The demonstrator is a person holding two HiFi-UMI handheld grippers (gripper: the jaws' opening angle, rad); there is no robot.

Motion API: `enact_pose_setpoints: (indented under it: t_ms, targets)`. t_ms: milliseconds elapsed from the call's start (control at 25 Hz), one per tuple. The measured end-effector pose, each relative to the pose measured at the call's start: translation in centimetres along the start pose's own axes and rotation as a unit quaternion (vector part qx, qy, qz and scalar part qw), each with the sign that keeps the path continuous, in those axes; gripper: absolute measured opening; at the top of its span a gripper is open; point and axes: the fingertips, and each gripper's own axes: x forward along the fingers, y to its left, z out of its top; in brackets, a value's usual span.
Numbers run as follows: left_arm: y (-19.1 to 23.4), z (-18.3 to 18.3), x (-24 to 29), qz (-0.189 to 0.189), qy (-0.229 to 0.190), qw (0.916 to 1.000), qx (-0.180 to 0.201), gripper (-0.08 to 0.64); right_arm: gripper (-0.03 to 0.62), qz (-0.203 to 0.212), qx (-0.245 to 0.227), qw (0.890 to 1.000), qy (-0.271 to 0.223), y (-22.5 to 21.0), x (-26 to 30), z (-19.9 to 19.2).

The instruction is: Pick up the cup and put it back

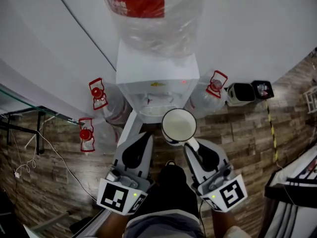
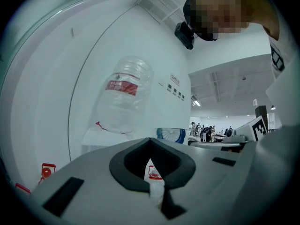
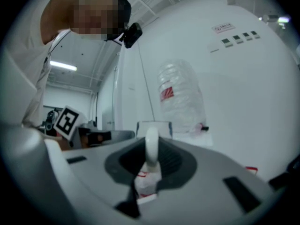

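A white cup (image 1: 178, 124) with a pale inside hangs in front of the white water dispenser (image 1: 157, 78), just right of its tap recess. My right gripper (image 1: 190, 145) is shut on the cup's handle (image 3: 151, 149), which stands upright between the jaws in the right gripper view; the cup's body (image 3: 153, 127) shows beyond it. My left gripper (image 1: 141, 140) sits beside it on the left, jaws together and empty. In the left gripper view only a thin slit shows between the left gripper (image 2: 157, 191) jaws. A large clear water bottle (image 1: 148, 14) tops the dispenser.
Spare water jugs with red handles stand on the wooden floor, two left of the dispenser (image 1: 99, 94) (image 1: 86, 134) and one right (image 1: 216, 85). Small bins (image 1: 241, 93) sit at the right wall. A glass table (image 1: 20, 114) and cables are at the left.
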Motion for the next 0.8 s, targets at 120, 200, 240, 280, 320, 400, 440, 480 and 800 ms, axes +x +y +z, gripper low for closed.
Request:
enact_pose_setpoints:
  t_ms: [120,200,240,280,320,400,440,480,800]
  targets:
    - [0.4,-2.5,0.0,-0.006,0.002,1.0000,0.000,0.006,0.072,-0.005,0.002,1.000,0.003,-0.5,0.2,-2.9]
    - [0.8,-4.2,0.2,-0.009,0.003,1.0000,0.000,0.006,0.071,-0.007,-0.003,1.000,0.006,-0.9,0.3,-4.8]
    - [1.1,-5.0,0.3,-0.010,0.003,0.9999,0.000,0.006,0.071,-0.008,-0.005,1.000,0.007,-1.1,0.3,-5.8]
    - [1.4,-5.9,0.4,-0.011,0.002,0.9999,0.000,0.006,0.071,-0.008,-0.007,1.000,0.007,-1.3,0.4,-6.8]
    - [1.7,-6.8,0.5,-0.012,0.001,0.9999,-0.001,0.006,0.071,-0.009,-0.008,1.000,0.007,-1.5,0.5,-7.7]
    - [2.2,-8.8,0.7,-0.014,0.001,0.9999,-0.003,0.006,0.071,-0.012,-0.010,1.000,0.006,-2.0,0.5,-9.8]
    - [2.4,-9.8,0.7,-0.016,0.002,0.9999,-0.004,0.006,0.071,-0.013,-0.010,1.000,0.007,-2.1,0.4,-10.8]
    - [2.5,-10.9,0.6,-0.017,0.004,0.9998,-0.004,0.006,0.071,-0.013,-0.010,1.000,0.007,-2.2,0.3,-11.8]
    - [4.8,-19.1,0.8,-0.018,0.001,0.9998,-0.004,0.006,0.071,-0.021,-0.002,1.000,0.010,-3.7,0.7,-20.9]
